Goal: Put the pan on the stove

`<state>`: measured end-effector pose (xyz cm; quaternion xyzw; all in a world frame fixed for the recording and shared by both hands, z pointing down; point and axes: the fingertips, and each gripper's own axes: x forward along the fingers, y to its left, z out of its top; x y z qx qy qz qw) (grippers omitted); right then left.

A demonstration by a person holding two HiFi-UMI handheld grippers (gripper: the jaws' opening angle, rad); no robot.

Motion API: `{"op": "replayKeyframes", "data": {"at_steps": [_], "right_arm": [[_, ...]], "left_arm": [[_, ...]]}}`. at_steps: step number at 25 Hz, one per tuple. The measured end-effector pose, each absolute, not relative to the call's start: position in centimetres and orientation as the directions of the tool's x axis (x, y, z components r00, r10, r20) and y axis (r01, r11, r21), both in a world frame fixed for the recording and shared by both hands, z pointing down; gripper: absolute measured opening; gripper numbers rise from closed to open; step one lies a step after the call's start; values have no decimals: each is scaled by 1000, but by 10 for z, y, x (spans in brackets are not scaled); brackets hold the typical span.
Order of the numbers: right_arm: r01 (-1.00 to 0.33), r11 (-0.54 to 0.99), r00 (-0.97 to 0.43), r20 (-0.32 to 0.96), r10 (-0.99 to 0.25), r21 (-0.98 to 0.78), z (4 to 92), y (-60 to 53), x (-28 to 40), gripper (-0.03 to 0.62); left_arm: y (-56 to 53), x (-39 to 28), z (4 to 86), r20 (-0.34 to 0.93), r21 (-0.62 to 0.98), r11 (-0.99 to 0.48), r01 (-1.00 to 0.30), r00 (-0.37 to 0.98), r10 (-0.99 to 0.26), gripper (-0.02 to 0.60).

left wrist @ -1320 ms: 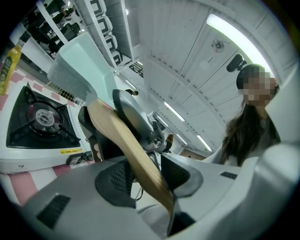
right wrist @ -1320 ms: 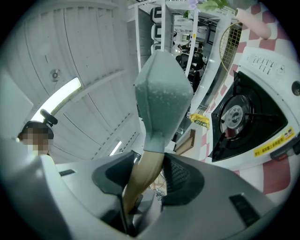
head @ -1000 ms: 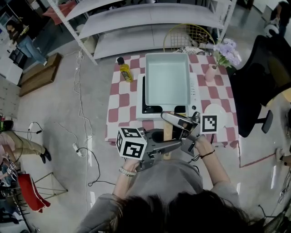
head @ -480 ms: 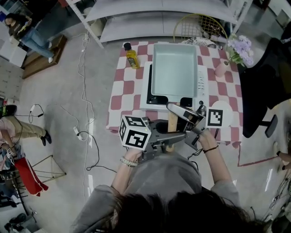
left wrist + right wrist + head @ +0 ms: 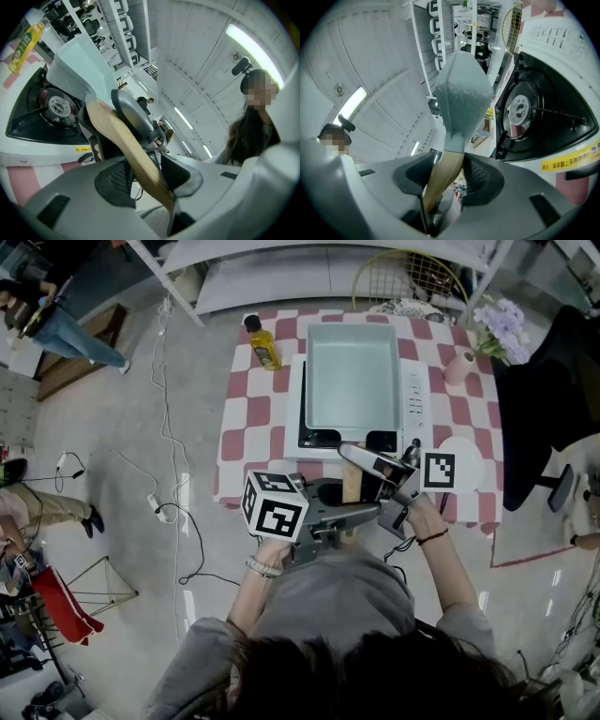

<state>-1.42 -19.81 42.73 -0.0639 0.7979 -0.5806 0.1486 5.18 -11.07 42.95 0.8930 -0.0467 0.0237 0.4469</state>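
Note:
A pale green rectangular pan (image 5: 352,371) sits over the white stove (image 5: 412,399) on the checked table. Its wooden handle (image 5: 351,486) sticks out toward me past the stove's front edge. My left gripper (image 5: 349,517) comes in from the left and is shut on the handle (image 5: 126,145) near its end. My right gripper (image 5: 361,463) comes in from the right and is shut on the handle (image 5: 445,173) closer to the pan (image 5: 461,98). A burner (image 5: 58,107) shows under the pan's (image 5: 79,61) near end. Whether the pan rests on the burner I cannot tell.
A yellow oil bottle (image 5: 262,345) stands at the table's back left. A vase of purple flowers (image 5: 497,324) is at the back right, a white plate (image 5: 464,460) at the front right. A wire basket (image 5: 412,282) lies behind the stove. A black chair (image 5: 553,381) stands to the right.
Only the head view has shifted a little. The pan, the handle and both grippers keep the same places relative to the stove.

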Motion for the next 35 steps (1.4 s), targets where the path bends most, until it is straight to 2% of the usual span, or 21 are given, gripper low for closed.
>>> {"op": "replayKeyframes", "data": {"at_steps": [35], "right_arm": [[86, 166, -938, -135, -318, -982, 483, -208, -16, 201]], "left_arm": [[-120, 46, 471, 104, 880, -465, -103, 994, -24, 167]]}}
